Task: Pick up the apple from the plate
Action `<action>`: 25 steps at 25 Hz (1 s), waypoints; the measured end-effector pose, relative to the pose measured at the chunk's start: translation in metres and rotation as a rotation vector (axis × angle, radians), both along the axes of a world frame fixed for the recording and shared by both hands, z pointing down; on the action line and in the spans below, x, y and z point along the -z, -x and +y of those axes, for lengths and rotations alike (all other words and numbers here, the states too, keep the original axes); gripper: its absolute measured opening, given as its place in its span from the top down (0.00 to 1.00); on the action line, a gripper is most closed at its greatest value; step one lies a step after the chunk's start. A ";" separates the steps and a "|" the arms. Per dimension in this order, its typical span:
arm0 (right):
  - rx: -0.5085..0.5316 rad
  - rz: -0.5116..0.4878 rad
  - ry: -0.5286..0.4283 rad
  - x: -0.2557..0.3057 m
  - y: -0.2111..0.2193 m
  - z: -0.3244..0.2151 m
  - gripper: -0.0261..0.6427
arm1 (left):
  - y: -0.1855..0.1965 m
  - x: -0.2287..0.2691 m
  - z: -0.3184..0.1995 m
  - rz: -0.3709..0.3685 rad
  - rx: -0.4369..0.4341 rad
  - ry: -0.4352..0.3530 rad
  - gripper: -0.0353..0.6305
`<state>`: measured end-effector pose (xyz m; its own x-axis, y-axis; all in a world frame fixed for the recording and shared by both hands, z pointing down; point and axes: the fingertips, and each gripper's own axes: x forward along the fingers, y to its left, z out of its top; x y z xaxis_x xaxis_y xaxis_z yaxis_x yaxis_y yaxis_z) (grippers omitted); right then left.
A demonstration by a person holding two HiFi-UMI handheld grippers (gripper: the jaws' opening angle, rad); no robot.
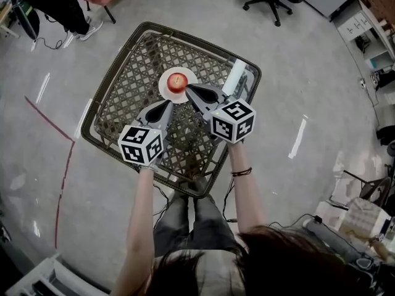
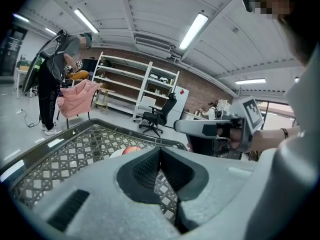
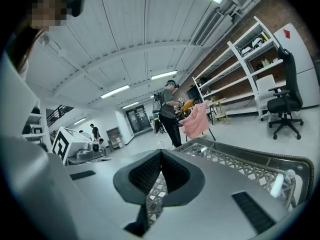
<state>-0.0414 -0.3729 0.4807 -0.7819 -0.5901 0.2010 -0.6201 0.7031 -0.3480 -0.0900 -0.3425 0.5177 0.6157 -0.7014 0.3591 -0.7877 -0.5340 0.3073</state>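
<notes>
Square lattice surface (image 1: 117, 85) with a raised rim. Above it, the left tongs (image 1: 168, 105) and right tongs (image 1: 188, 88), both closed on nothing, point at a white plate (image 1: 165, 89). The red apple (image 1: 178, 80) sits on the plate, just beside the right tips.

Head view steeply overhead, gripper views low, near-level — all share wicker table (image 1: 123, 97) (image 2: 75, 154) (image 3: 235, 164)

red apple (image 1: 178, 80), white plate (image 1: 163, 87), brown lattice table (image 1: 126, 85).
</notes>
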 end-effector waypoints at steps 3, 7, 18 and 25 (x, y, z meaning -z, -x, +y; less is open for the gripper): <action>0.003 0.005 0.004 -0.010 0.001 -0.004 0.95 | 0.001 -0.008 -0.004 -0.019 -0.006 0.001 0.93; -0.016 0.008 0.008 -0.025 -0.005 -0.012 0.95 | 0.002 -0.020 -0.011 -0.037 0.001 0.000 0.93; -0.004 0.033 0.031 -0.063 -0.007 -0.024 0.95 | 0.004 -0.061 -0.020 -0.079 -0.017 0.038 0.93; -0.017 0.032 0.055 -0.085 -0.011 -0.028 0.95 | 0.001 -0.078 -0.029 -0.102 -0.019 0.038 0.93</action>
<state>-0.0301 -0.4006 0.5654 -0.7649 -0.5904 0.2577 -0.6428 0.6732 -0.3656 -0.0905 -0.3717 0.5955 0.5880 -0.6746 0.4463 -0.8054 -0.5392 0.2462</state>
